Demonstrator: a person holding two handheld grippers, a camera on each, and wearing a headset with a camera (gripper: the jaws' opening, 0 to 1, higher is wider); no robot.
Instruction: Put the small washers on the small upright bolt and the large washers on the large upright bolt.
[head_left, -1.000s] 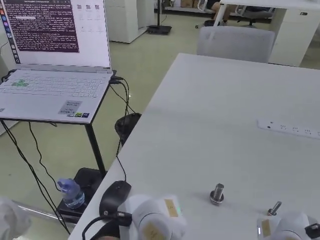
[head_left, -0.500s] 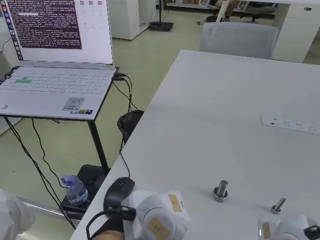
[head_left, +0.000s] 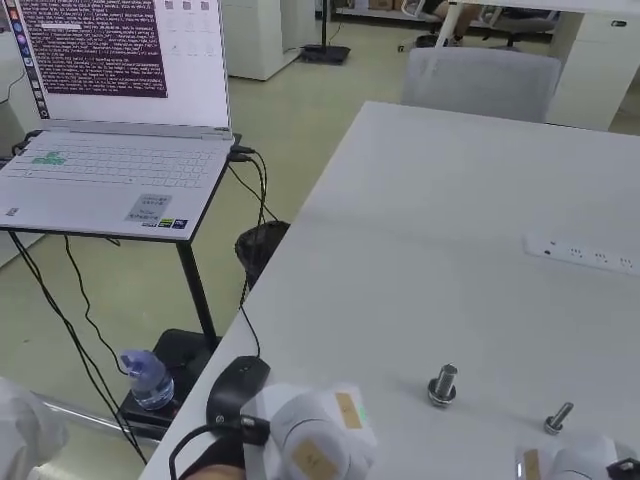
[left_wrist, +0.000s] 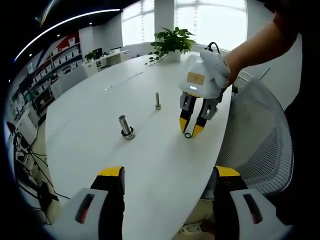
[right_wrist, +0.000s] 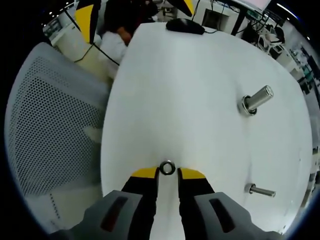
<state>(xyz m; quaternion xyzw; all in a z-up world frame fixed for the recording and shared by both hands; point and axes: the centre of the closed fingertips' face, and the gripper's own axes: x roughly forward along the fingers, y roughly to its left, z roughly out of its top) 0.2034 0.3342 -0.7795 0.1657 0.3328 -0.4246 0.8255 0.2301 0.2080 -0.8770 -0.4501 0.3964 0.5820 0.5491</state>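
Yellow tips of the right tongs (right_wrist: 168, 175) stand almost together, clamped from both sides on a small dark washer (right_wrist: 167, 168) at their very ends. The washer sits low over the white table (head_left: 430, 230), near its close edge; whether it touches the surface is hard to make out. The left tongs (left_wrist: 169, 175) are wide apart with nothing between them, pointed across the table at the right tongs. In the head view the white bodies of both tongs are cut off by the bottom edge, and their jaws are hidden.

Beyond the washer, well apart from it, stands the large bolt (head_left: 443, 385) with a ring around its foot; whether that ring is a washer or the bolt's own head cannot be told. The small bolt (head_left: 557, 418) stands to its right, too small to show whether anything is on it. A black mouse (head_left: 235, 388) lies at the table's left edge, partly behind the left tongs' body. Farther off lies a white power strip (head_left: 585, 254), cut by the right edge. A laptop (head_left: 110, 170) sits open on a stand beside the table, its screen text unreadable, and a grey chair (head_left: 480, 85) stands at the far end.
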